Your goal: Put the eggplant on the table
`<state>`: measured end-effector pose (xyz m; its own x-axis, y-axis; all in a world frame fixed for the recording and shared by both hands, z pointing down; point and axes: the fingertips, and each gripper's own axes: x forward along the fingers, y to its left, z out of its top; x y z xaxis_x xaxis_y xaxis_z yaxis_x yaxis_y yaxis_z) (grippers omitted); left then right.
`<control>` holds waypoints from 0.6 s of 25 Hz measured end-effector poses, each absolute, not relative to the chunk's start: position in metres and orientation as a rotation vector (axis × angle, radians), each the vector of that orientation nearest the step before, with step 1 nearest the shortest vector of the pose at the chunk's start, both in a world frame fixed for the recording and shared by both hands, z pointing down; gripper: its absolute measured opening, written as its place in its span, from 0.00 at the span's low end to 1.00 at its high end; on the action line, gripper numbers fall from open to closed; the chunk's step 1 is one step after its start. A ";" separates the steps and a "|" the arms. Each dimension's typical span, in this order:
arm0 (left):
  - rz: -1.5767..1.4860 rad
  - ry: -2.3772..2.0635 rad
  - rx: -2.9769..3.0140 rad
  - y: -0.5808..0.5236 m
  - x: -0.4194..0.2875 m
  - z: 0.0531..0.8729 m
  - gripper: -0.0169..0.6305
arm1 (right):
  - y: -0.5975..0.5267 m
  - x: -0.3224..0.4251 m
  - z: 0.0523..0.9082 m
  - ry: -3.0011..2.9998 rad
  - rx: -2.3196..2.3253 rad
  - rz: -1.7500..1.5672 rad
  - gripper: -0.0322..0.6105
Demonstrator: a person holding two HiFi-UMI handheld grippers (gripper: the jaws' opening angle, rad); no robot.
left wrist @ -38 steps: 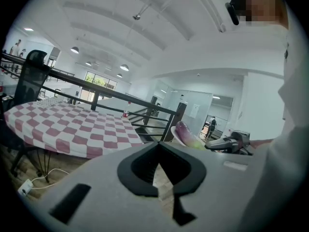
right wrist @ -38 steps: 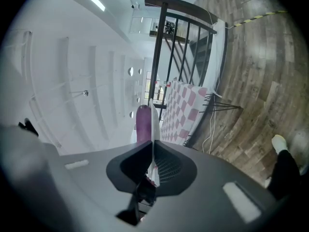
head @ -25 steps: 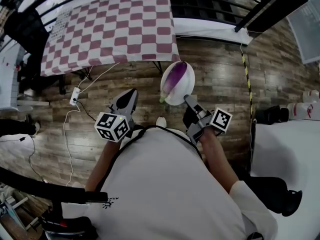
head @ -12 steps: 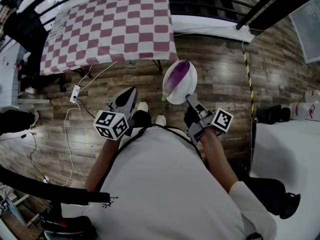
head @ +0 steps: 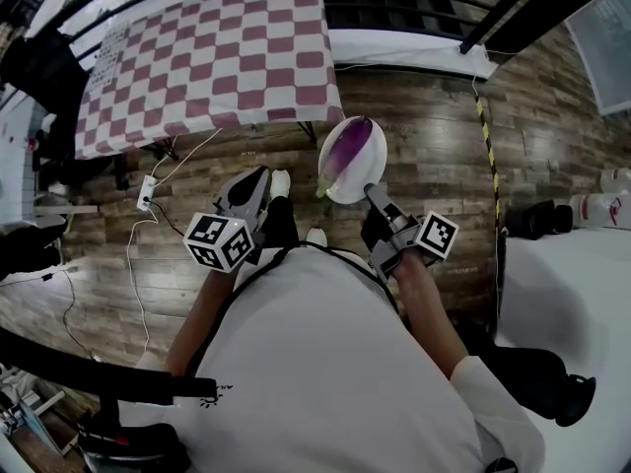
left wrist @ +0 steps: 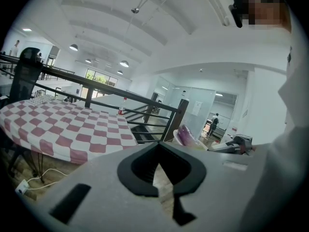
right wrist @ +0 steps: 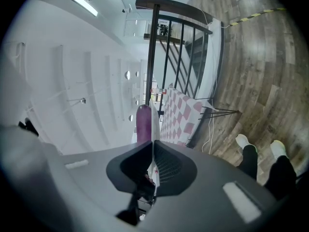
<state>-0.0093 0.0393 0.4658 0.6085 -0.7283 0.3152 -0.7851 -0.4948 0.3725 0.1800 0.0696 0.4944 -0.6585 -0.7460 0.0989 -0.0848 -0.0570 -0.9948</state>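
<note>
You've stepped toward table (head: 217,57), shoe (head: 279,178) now forward. Your right gripper (head: 373,197) still clamps plate (head: 370,175) rim, eggplant (head: 345,148) aboard. Left gripper (head: 251,185) closed, empty. Table probably not yet in reach.

Purple eggplant (head: 346,144), white plate (head: 371,173), tablecloth (head: 217,57) — red-and-white checks, brown plank floor (head: 424,126)

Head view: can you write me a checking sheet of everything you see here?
Surface: table with a checked cloth; the eggplant is not on it yet.
Job's things: eggplant lies on a white plate, held above the floor.
Clutter: bottle at the table's far edge.
Grippers: right gripper shut on the plate's rim; left gripper shut, empty.
Cables: white cable and power strip on the floor beside the table.
Surroundings: wooden floor, black railing, striped tape.
</note>
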 end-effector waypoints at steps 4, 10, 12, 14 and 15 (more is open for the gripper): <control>0.155 -1.179 2.368 0.024 -0.007 0.466 0.03 | 0.058 0.180 0.495 1.727 -0.896 -1.755 0.08; 0.162 -1.144 2.366 -0.003 -0.016 0.472 0.03 | 0.032 0.169 0.494 1.720 -0.916 -1.746 0.09; 0.165 -1.129 2.369 -0.016 -0.020 0.475 0.03 | 0.021 0.165 0.496 1.716 -0.926 -1.744 0.08; 0.166 -1.116 2.375 -0.031 -0.024 0.477 0.03 | 0.008 0.159 0.497 1.713 -0.933 -1.737 0.09; 0.166 -1.108 2.378 -0.038 -0.025 0.478 0.03 | 0.002 0.157 0.497 1.710 -0.938 -1.734 0.09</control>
<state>-0.0253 -0.0383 0.4783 0.6602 -0.6825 0.3136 -0.7444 -0.5388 0.3944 0.1566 0.0025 0.4974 -0.6213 -0.7755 0.1122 -0.1015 -0.0624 -0.9929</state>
